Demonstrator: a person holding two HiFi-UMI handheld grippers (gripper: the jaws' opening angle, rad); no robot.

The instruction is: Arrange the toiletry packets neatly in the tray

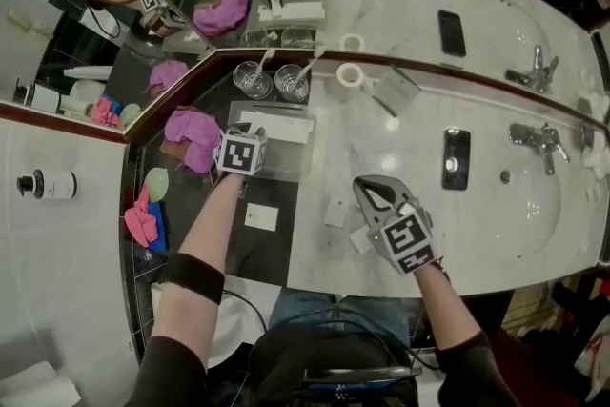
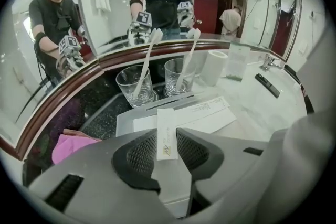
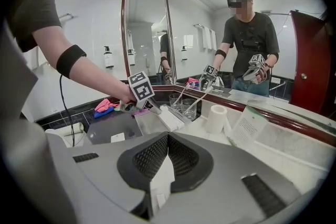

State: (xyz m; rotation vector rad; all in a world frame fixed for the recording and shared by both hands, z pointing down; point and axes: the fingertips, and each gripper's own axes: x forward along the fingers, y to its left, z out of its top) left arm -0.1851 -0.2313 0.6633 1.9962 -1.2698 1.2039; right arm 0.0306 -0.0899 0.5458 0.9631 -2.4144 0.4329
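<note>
A person stands at a marble bathroom desk [image 1: 410, 24] with a corner mirror, holding a grey two-fingered gripper in each hand.

The left gripper [image 2: 165, 136] hangs over a flat grey rectangular tray [image 2: 125, 122]. The tray sits on the dark stone part of the desk, just in front of two clear drinking glasses [image 1: 253, 79] holding toothbrushes. The left fingers are pinching a narrow white toiletry packet [image 2: 165, 131] by its two long edges, above the tray's bare floor. Long white paper packets [image 2: 202, 113] already lie flat in the tray's far half, side by side.

The right gripper [image 3: 167, 152] is over the marble, well apart from the tray. Its fingers are pressed together on a thin white packet [image 3: 159, 181].

Two more small white packets are loose. One square packet [image 1: 261, 217] lies on the dark stone, just on the person's side of the tray. Another small packet [image 1: 335, 211] lies on the marble near the right gripper.

A crumpled pink cloth [image 1: 191, 136] lies just left of the tray. A black phone [image 1: 457, 157] and a white paper roll [image 1: 350, 74] are further right.

The task looks partly done: some packets are in the tray and one appears about to be set down. The right gripper's packet and the two loose ones are not yet placed.
</note>
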